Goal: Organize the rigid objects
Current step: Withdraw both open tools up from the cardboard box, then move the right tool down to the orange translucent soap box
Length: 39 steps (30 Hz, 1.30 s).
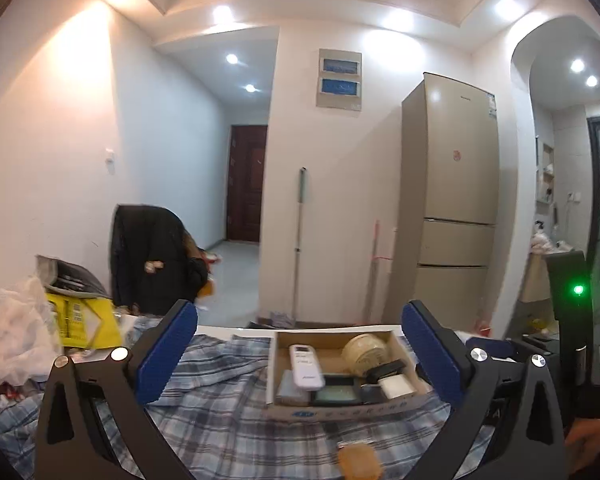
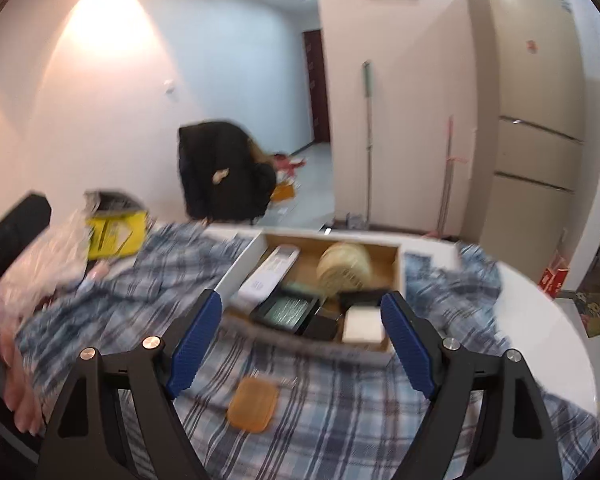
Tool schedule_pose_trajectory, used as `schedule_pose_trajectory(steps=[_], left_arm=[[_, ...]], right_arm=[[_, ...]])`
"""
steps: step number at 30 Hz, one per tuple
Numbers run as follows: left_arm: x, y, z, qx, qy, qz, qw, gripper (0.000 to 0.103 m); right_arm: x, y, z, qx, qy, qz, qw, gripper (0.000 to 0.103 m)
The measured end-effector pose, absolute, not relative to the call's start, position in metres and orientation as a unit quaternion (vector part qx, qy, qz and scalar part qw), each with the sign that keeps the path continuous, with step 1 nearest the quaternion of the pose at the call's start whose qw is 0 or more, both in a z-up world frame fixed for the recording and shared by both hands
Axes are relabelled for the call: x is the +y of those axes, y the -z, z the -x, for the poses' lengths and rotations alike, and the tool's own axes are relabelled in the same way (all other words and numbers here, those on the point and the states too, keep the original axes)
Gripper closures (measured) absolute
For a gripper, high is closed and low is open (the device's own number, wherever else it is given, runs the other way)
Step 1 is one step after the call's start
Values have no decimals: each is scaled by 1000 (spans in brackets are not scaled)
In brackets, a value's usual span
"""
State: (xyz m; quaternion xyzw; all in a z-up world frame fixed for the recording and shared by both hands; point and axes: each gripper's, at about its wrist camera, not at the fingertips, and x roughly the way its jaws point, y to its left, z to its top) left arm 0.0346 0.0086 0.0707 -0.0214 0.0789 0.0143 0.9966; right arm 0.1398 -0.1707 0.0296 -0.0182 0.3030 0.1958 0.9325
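A shallow cardboard box (image 1: 277, 364) (image 2: 242, 262) lies on a blue plaid cloth (image 1: 220, 400) (image 2: 340, 420) over a white table. In it are a white remote (image 1: 305, 365) (image 2: 270, 274), a roll of tape (image 1: 365, 350) (image 2: 346, 267), dark flat cases (image 2: 286, 309) and a white block (image 1: 397, 385) (image 2: 363, 323). An orange soap-like bar (image 1: 359, 462) (image 2: 253, 403) rests on the cloth in front of the box. My left gripper (image 1: 300, 352) hangs open above the box, holding nothing. My right gripper (image 2: 302, 338) is open over the box's near edge, with nothing held.
A yellow packet (image 1: 82, 320) (image 2: 116, 232) and crumpled plastic bags (image 1: 10, 332) (image 2: 44, 264) sit at the table's left. A chair with a black jacket (image 1: 152, 260) (image 2: 224, 172) stands behind. A fridge (image 1: 452, 200) and mop handle (image 1: 299, 240) stand by the far wall.
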Motion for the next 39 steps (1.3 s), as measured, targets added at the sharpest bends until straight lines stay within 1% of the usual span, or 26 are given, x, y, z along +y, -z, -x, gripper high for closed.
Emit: schedule_pose_trajectory(steps=[3, 6, 7, 9, 11, 16, 22, 23, 24, 25, 26, 27, 28, 29, 31, 34, 35, 36, 37, 39], left_arm=[[8, -34, -44, 96, -36, 1, 995, 0], [19, -6, -56, 118, -27, 22, 992, 0], [23, 1, -62, 129, -22, 28, 991, 0], [28, 6, -71, 143, -28, 35, 989, 0], [40, 11, -76, 156, -45, 56, 985, 0], [56, 21, -82, 183, -64, 91, 977, 0], [50, 18, -75, 168, -62, 72, 981, 0], [49, 17, -74, 165, -63, 70, 982, 0], [48, 16, -73, 162, -63, 66, 983, 0], [47, 16, -73, 163, -62, 63, 983, 0], [47, 17, -74, 165, -60, 62, 983, 0], [47, 17, -75, 168, -59, 62, 982, 0], [47, 18, -76, 170, -61, 63, 982, 0], [49, 18, -76, 171, -61, 66, 981, 0], [51, 19, -77, 172, -62, 71, 980, 0], [51, 19, -77, 173, -64, 71, 980, 0], [51, 19, -77, 173, -63, 70, 980, 0], [50, 19, -77, 173, -63, 68, 981, 0], [50, 19, -76, 172, -63, 66, 981, 0], [50, 18, -75, 170, -63, 65, 981, 0]], right_arm=[[-158, 1, -146, 353, -208, 21, 912, 26], [-151, 31, -151, 401, -210, 20, 892, 31], [-151, 39, -152, 412, -208, 17, 887, 33], [-150, 52, -159, 437, -203, 9, 876, 39], [-150, 61, -164, 462, -202, 3, 864, 42], [-142, 72, -167, 488, -209, 2, 847, 44], [-127, 89, -167, 513, -202, 36, 834, 44], [-126, 91, -167, 514, -203, 36, 833, 46], [-124, 91, -168, 514, -205, 35, 832, 53], [-123, 92, -170, 514, -210, 34, 831, 57], [-122, 91, -170, 513, -216, 33, 830, 67], [-121, 90, -169, 513, -219, 33, 829, 72], [-120, 88, -169, 512, -219, 38, 830, 74], [-120, 87, -167, 509, -221, 42, 831, 78], [-124, 85, -165, 506, -223, 50, 832, 80], [-134, 86, -167, 511, -223, 35, 829, 80], [-136, 85, -168, 510, -225, 32, 830, 80], [-136, 83, -168, 508, -226, 33, 830, 78], [-135, 82, -168, 507, -225, 34, 832, 73], [-133, 78, -168, 499, -218, 29, 838, 19]])
